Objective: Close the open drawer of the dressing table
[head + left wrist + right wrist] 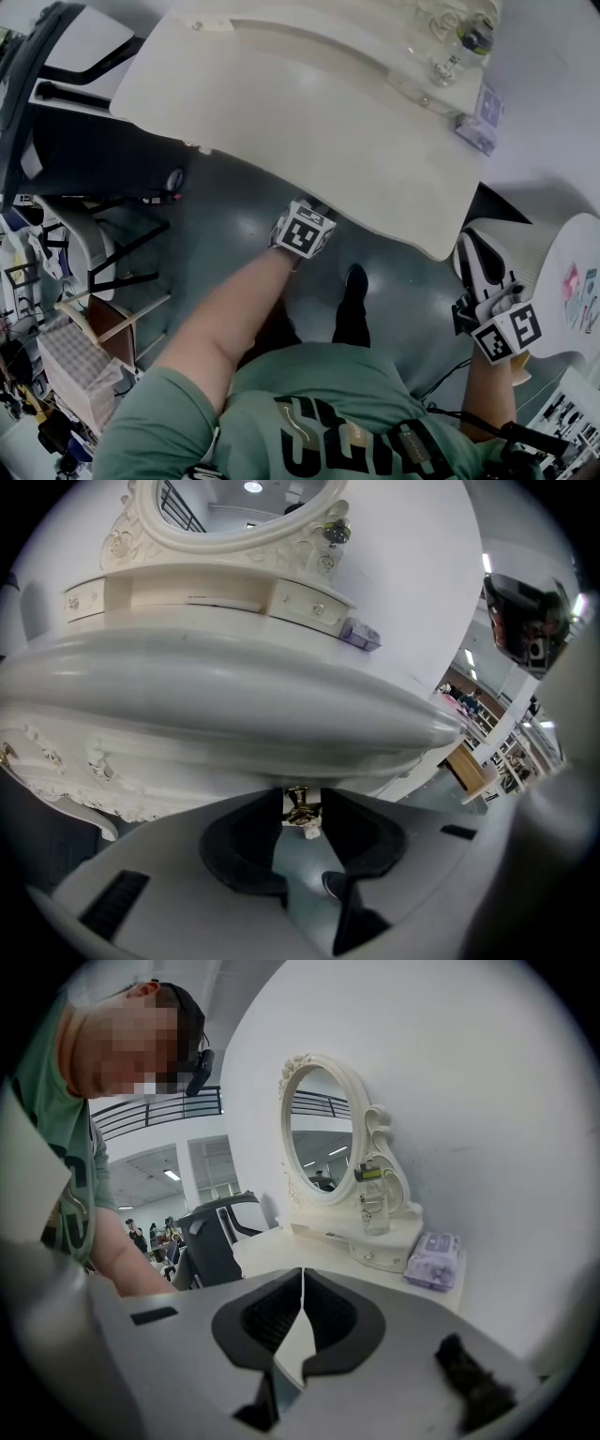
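Observation:
The white dressing table [309,103] fills the top of the head view; its rounded front edge [234,705] spans the left gripper view. Under that edge is a small gold drawer handle [301,808]. My left gripper [302,801] reaches up under the edge with its dark pads [246,841] closed against the handle on both sides. Its marker cube [302,230] sits right at the table's front edge, and the drawer front is hidden beneath the top. My right gripper [303,1271] is shut on nothing, held off to the right of the table [473,261].
An oval mirror [323,1133], glass bottles [459,42] and a purple wipes pack [480,120] stand at the table's back. A black chair [56,112] is to the left, a wire rack [75,356] lower left, a round white table [572,272] right. My shoe [354,281] is on the grey floor.

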Available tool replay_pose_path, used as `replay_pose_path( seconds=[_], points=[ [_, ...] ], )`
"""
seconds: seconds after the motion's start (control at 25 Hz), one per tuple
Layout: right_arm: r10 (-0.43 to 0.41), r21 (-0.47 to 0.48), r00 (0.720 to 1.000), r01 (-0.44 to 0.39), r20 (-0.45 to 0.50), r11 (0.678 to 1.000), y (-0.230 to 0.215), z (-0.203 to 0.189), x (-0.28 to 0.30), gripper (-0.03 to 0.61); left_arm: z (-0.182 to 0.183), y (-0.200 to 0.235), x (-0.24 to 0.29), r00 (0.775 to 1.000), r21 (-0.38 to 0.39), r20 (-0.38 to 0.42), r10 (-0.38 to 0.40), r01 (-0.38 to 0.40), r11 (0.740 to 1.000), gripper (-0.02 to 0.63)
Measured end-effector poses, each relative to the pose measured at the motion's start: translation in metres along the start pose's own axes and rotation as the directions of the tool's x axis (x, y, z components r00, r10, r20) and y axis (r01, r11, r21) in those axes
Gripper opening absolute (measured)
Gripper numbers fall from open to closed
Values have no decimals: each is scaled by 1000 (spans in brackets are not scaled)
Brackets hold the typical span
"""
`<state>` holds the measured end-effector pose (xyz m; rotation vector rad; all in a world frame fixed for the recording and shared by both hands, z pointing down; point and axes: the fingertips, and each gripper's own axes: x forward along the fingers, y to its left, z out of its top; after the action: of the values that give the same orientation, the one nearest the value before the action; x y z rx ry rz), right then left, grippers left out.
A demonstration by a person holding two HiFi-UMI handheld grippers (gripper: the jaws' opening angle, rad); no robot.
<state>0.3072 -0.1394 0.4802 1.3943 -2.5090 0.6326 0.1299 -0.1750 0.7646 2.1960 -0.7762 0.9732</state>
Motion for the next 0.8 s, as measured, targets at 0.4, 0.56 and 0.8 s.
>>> replay_pose_path(
  seconds=[0.4,0.56,0.8],
  points=[
    [10,-18,1000,-10,-3,1000,11,5,6,14,2,1,3,1000,-12,11,-1,1,1000,137],
    [19,-40,1000,-19,-1,999,27,18,8,14,-3,0,-7,1000,-51,5,-11,12,999,142],
    [23,-64,1000,-21,20,998,50,44,15,14,-21,-1,-51,999,-95,36,-39,42,995,178]
  ],
)
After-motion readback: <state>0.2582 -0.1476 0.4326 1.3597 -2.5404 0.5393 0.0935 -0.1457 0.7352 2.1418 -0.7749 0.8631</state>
